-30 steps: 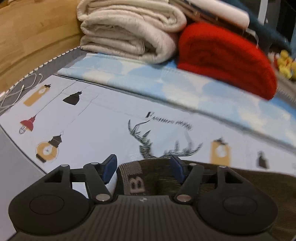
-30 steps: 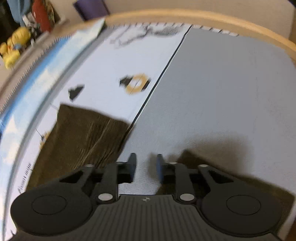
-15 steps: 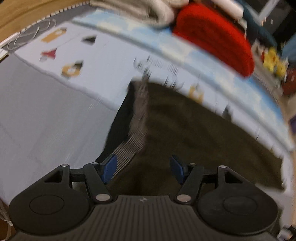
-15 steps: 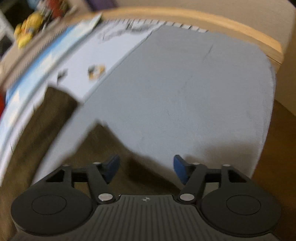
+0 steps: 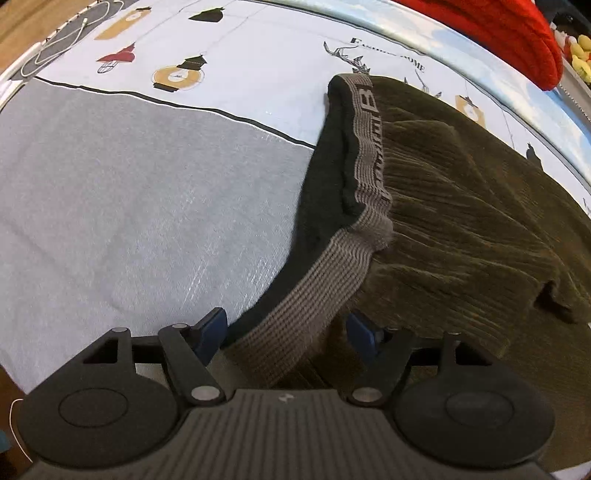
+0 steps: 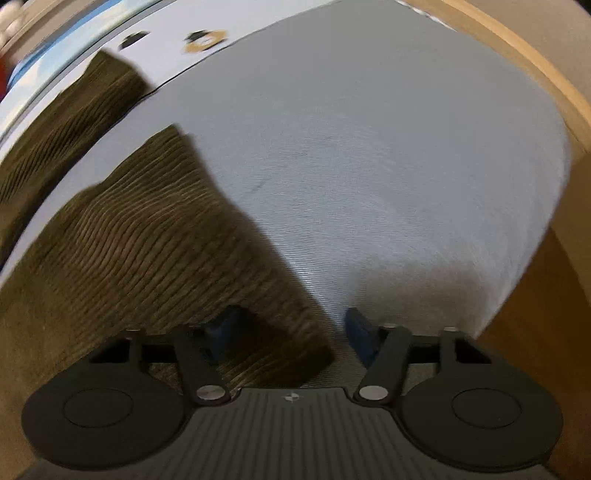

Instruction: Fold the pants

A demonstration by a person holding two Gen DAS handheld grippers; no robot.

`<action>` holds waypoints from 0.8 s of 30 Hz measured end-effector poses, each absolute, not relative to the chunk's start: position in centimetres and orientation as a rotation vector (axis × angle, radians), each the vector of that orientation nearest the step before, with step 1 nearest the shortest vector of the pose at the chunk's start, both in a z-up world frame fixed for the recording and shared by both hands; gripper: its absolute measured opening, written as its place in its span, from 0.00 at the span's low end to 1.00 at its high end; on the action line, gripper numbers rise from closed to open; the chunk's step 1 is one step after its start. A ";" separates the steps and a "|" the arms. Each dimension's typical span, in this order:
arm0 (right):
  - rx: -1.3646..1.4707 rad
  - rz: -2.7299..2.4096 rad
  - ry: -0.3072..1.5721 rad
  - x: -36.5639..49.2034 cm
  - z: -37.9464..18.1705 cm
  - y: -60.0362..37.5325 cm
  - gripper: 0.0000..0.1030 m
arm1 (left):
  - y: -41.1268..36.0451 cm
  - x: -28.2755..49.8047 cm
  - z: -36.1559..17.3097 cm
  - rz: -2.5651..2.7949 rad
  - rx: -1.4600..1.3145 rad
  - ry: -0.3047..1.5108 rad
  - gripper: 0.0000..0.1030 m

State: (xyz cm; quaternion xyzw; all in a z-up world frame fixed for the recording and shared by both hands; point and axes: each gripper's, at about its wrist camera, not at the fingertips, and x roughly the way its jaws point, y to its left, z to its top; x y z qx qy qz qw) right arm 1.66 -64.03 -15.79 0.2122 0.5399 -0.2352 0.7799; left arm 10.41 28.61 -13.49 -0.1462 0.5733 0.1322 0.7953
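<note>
Between the left gripper's [image 5: 286, 330] jaws, which are opening, runs the grey ribbed waistband [image 5: 364, 199] of the pants [image 5: 461, 206], a big "B" readable on it. Right gripper [image 6: 291, 334] jaws are closing around a corduroy edge, pads not pressing yet. Olive pants lie across the grey-and-printed bed sheet [image 5: 122, 177]; print reads "...HOME". Red blanket [image 5: 517, 33] and a white cable [image 5: 59, 48] sit beyond.
</note>
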 end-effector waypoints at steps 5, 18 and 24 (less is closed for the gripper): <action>0.432 -0.491 1.136 2.5 -15.5 -63.6 0.15 | 28.3 11.1 -14.8 0.247 -0.253 1.272 0.72; 0.404 -0.527 1.123 3.1 -15.3 -64.1 0.19 | 27.0 7.6 -13.4 0.184 -0.004 1.340 0.35; 0.271 -0.531 0.973 3.0 -12.1 -62.6 0.24 | 24.6 6.8 -9.7 0.164 0.101 1.175 0.45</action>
